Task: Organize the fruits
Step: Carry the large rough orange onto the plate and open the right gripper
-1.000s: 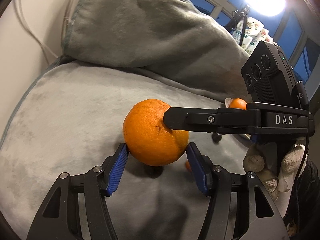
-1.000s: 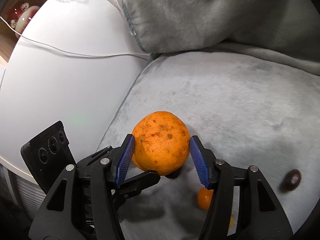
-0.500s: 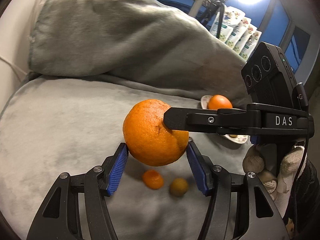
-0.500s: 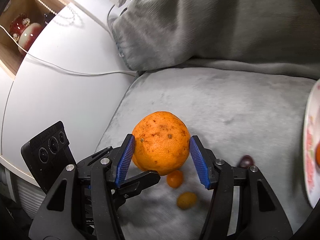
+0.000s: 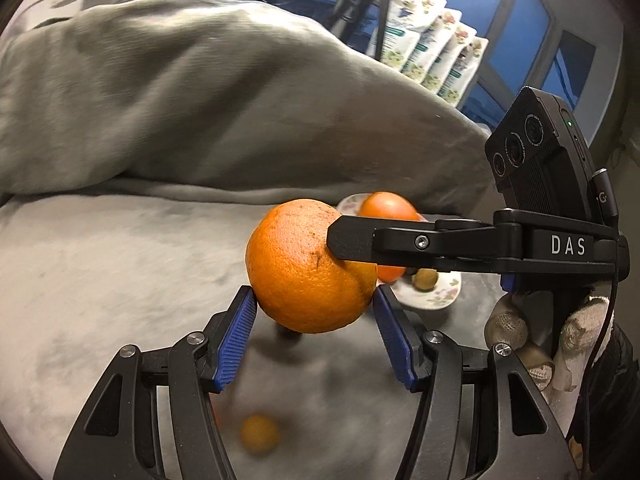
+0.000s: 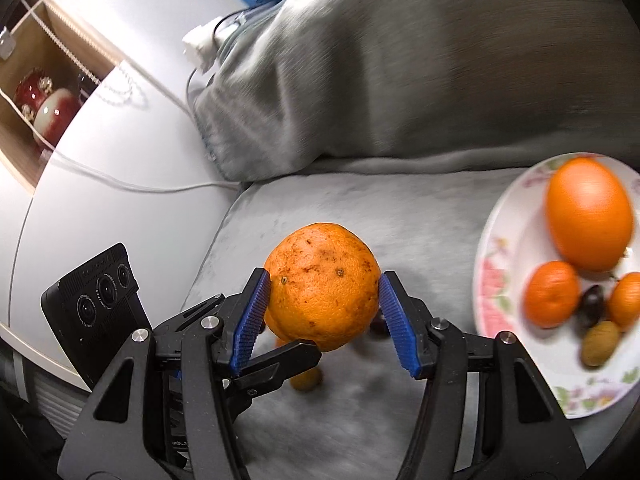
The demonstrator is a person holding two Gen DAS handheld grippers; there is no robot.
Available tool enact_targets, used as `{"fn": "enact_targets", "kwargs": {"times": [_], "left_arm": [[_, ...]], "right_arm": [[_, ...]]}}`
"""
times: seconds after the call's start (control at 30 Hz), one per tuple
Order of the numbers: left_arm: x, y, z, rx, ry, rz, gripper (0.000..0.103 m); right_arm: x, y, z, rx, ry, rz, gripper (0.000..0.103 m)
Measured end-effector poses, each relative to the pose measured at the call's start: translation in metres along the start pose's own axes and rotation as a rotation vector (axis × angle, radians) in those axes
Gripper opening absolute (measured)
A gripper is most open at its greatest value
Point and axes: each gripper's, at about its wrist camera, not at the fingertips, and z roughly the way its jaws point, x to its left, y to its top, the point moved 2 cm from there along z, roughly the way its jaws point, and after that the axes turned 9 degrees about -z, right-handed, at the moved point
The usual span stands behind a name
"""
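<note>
A large orange (image 5: 308,268) hangs in the air above the grey cushion, clamped from two sides. My left gripper (image 5: 314,316) is shut on its lower part. My right gripper (image 6: 322,300) is shut on the same orange (image 6: 322,284), and its black finger (image 5: 420,242) crosses the left wrist view from the right. A flowered white plate (image 6: 500,280) at the right holds a big orange (image 6: 588,212), two small mandarins, a dark fruit and a greenish one. It also shows in the left wrist view (image 5: 436,296), behind the held orange.
Small loose fruits lie on the cushion below the grippers: a yellow-orange one (image 5: 260,436), a dark one (image 6: 378,326). A grey blanket (image 6: 420,60) is piled behind. A white table with cables (image 6: 100,176) borders the cushion on the left. Packets (image 5: 432,56) stand by the window.
Both grippers have carried the orange together to the right, toward the plate, which has come fully into the right wrist view. The loose small fruits have slid back below the grippers.
</note>
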Motion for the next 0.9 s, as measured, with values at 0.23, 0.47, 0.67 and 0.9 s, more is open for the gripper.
{"fn": "enact_targets", "kwargs": {"times": [0.23,0.47,0.67,0.9], "left_arm": [[-0.028,0.008,0.026,0.022,-0.023,0.041,0.060],[-0.042,0.012,0.046,0.045,-0.034,0.068,0.060],[-0.046,0.017,0.058,0.058,-0.032,0.079,0.060],[-0.049,0.020,0.068,0.072,-0.030,0.084,0.060]], "right_arm": [[-0.034,0.001,-0.029,-0.041,-0.030,0.055,0.059],[-0.059,0.000,-0.046,-0.068,-0.058,0.099,0.059],[-0.071,0.005,-0.045,-0.080,-0.075,0.129,0.059],[-0.081,0.006,-0.047,-0.084,-0.090,0.149,0.059]]}}
